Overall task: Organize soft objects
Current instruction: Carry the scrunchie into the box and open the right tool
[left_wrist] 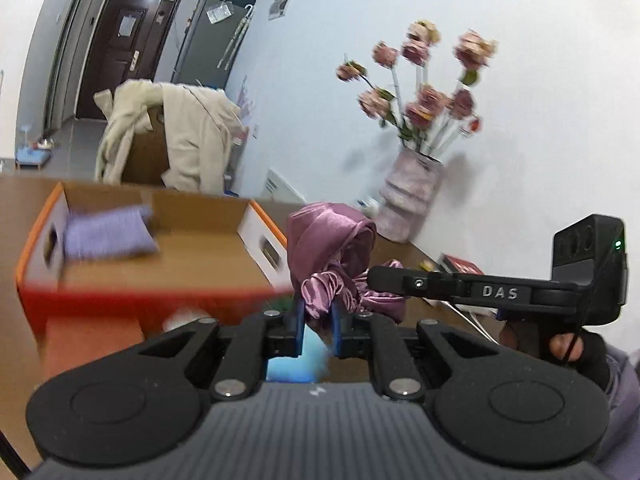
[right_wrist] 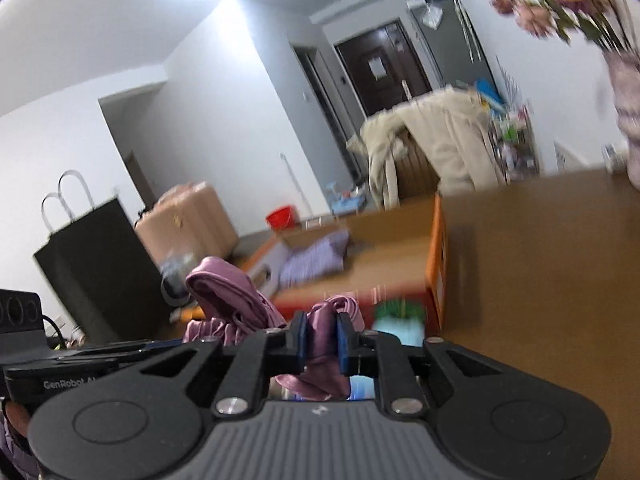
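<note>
A shiny mauve satin cloth (left_wrist: 328,248) hangs bunched in the air between both grippers. My left gripper (left_wrist: 317,320) is shut on its lower folds. My right gripper (right_wrist: 322,340) is shut on another part of the satin cloth (right_wrist: 236,296); it also shows from the side in the left wrist view (left_wrist: 384,276). An orange-edged cardboard box (left_wrist: 160,264) stands open on the brown table just ahead, to the left. A folded lilac cloth (left_wrist: 108,236) lies inside it at the far left, also seen in the right wrist view (right_wrist: 316,264).
A vase of pink flowers (left_wrist: 412,196) stands on the table by the wall at the right. A light blue and green object (right_wrist: 400,320) lies in front of the box. A chair draped with a beige coat (left_wrist: 184,136) stands beyond the table. A red book (left_wrist: 460,266) lies near the wall.
</note>
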